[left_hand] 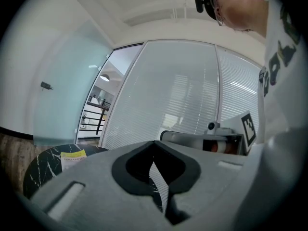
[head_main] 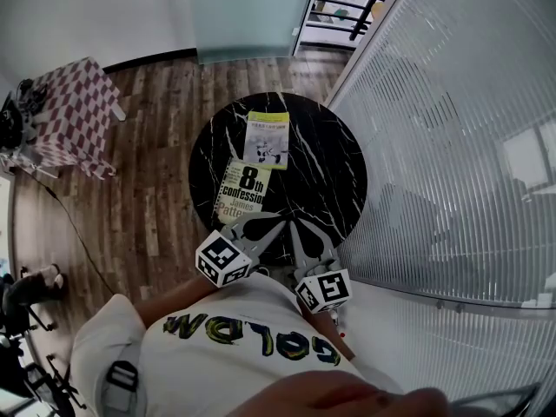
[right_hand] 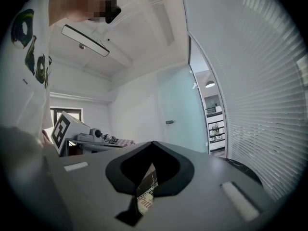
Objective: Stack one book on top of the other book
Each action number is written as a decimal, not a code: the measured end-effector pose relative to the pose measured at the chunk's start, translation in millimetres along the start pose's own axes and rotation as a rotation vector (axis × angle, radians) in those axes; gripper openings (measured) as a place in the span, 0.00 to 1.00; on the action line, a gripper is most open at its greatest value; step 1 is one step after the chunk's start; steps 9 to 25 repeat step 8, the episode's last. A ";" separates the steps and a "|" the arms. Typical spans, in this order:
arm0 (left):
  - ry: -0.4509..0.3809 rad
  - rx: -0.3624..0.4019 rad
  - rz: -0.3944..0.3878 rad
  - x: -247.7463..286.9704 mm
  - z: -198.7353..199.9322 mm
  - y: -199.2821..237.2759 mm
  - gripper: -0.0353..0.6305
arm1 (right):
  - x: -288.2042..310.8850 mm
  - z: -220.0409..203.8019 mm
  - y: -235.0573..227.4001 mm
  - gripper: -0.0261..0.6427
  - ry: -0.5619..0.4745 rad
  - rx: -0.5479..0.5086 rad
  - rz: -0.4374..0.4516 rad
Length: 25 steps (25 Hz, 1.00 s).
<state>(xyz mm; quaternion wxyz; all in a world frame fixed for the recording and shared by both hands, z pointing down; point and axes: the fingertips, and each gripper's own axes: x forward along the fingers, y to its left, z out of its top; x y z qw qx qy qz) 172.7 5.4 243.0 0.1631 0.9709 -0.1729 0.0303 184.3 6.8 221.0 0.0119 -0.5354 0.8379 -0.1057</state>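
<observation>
- A round black marble table [head_main: 334, 176] with white veins stands on a wooden plank floor [head_main: 156, 146]. A glass wall with blinds [head_main: 452, 129] runs along its right side and a frosted glass door [head_main: 252, 16] stands beyond it.
- Off to the left is a small table under a red-and-white checked cloth [head_main: 74, 111].
- Two books lie flat on the marble. A yellow-topped book [head_main: 267, 140] is farther out, and the "8th Confession" paperback [head_main: 243, 194] is nearer the person; their corners meet, unstacked.
- The left gripper [head_main: 265, 224] and right gripper [head_main: 295, 240] hover at the table's near edge, both with jaws pressed together on nothing.
- Only the left gripper view catches the yellow-topped book [left_hand: 73, 158] side-on. Only the right gripper view shows the paperback's print through the slit behind its jaws [right_hand: 144, 196].
</observation>
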 end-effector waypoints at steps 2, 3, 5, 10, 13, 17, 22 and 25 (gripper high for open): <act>-0.002 -0.002 0.002 0.1 1.6 -0.6 0.06 | -1.3 0.3 -0.9 0.04 -0.001 0.002 -0.002; -0.002 -0.003 0.002 0.5 2.0 -1.0 0.06 | -1.9 0.3 -1.3 0.04 -0.001 0.000 -0.001; -0.002 -0.006 0.003 2.1 2.3 -2.2 0.06 | -3.4 0.1 -1.5 0.04 -0.004 -0.005 0.006; 0.000 -0.006 0.003 5.2 1.5 -4.2 0.06 | -5.8 0.2 -1.9 0.04 -0.011 -0.009 0.013; 0.000 -0.006 0.003 5.2 1.5 -4.2 0.06 | -5.8 0.2 -1.9 0.04 -0.011 -0.009 0.013; 0.000 -0.006 0.003 5.2 1.5 -4.2 0.06 | -5.8 0.2 -1.9 0.04 -0.011 -0.009 0.013; 0.000 -0.006 0.003 5.2 1.5 -4.2 0.06 | -5.8 0.2 -1.9 0.04 -0.011 -0.009 0.013; 0.000 -0.006 0.003 5.2 1.5 -4.2 0.06 | -5.8 0.2 -1.9 0.04 -0.011 -0.009 0.013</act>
